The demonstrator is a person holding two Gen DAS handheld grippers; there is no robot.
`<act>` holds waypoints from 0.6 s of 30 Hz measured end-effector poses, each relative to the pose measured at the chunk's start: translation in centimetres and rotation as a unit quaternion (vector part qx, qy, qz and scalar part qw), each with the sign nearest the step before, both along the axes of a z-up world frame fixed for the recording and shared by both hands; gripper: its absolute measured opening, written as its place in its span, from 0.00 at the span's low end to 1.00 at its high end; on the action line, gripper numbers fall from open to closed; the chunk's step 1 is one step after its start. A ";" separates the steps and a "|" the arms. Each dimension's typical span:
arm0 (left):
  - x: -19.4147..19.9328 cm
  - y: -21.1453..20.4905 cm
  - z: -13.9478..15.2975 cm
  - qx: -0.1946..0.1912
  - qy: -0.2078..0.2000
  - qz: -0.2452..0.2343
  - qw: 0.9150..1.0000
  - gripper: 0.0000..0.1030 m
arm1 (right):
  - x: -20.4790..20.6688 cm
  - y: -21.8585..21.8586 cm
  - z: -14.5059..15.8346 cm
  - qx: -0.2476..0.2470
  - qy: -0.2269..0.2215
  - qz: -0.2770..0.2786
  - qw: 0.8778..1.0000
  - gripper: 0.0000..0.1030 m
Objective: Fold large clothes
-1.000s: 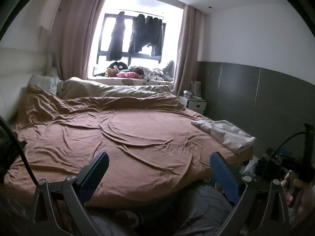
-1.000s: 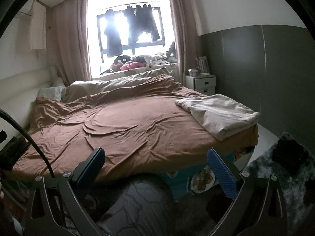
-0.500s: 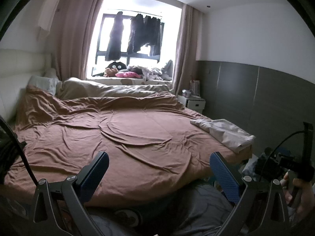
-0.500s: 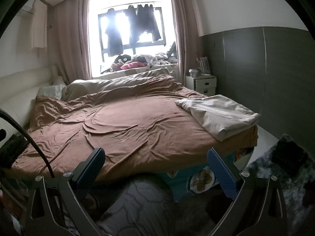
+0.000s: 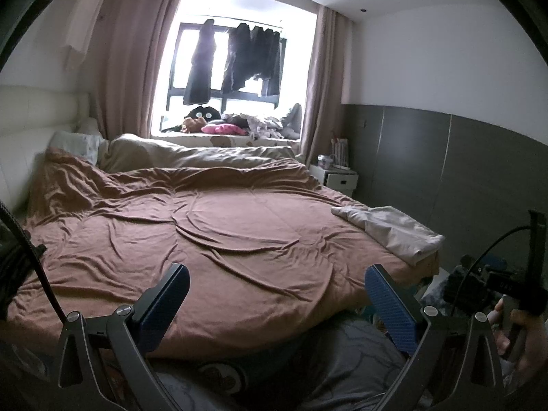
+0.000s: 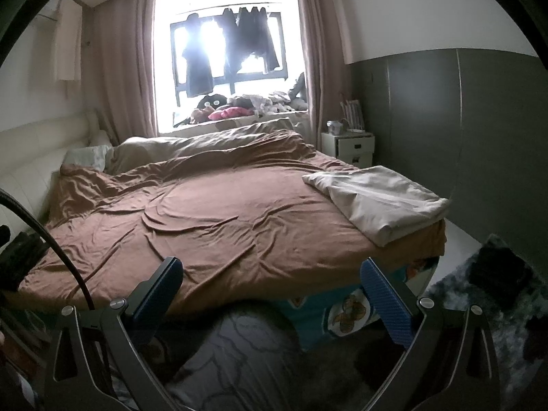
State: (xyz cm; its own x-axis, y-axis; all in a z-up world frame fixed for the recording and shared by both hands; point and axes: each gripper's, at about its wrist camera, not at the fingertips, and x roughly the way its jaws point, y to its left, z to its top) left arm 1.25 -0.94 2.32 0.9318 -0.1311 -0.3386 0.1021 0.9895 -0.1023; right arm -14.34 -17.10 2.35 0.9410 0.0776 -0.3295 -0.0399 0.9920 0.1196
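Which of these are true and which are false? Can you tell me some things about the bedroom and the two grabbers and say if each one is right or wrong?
1. Both grabbers are wide open. True: the left gripper and the right gripper hold nothing, with their jaws spread apart.
2. The pale folded cloth lies on the floor. False: it rests on the brown bedcover, near the bed's right edge.
3. Dark clothes hang in front of the window. True.
4. The left gripper is pinching the brown bedcover. False: it is held short of the bed and touches nothing.
5. A small white bedside cabinet stands beside the bed, near the curtain. True.
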 end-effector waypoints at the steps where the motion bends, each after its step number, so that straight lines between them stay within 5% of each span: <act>1: 0.0 0.0 0.0 0.001 0.000 0.001 1.000 1.00 | 0.0 0.0 -0.1 -0.001 0.000 0.000 1.000 1.00; 18: 0.2 0.3 -0.4 0.004 -0.002 0.002 1.000 1.00 | 0.8 -1.4 -0.5 -0.021 -0.003 -0.005 1.000 1.00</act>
State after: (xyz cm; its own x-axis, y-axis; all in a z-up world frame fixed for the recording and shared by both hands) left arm 1.46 -0.68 1.89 0.9336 -0.1254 -0.3356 0.0991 0.9906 -0.0945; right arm -13.53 -18.46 1.90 0.9433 0.0550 -0.3275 -0.0312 0.9965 0.0773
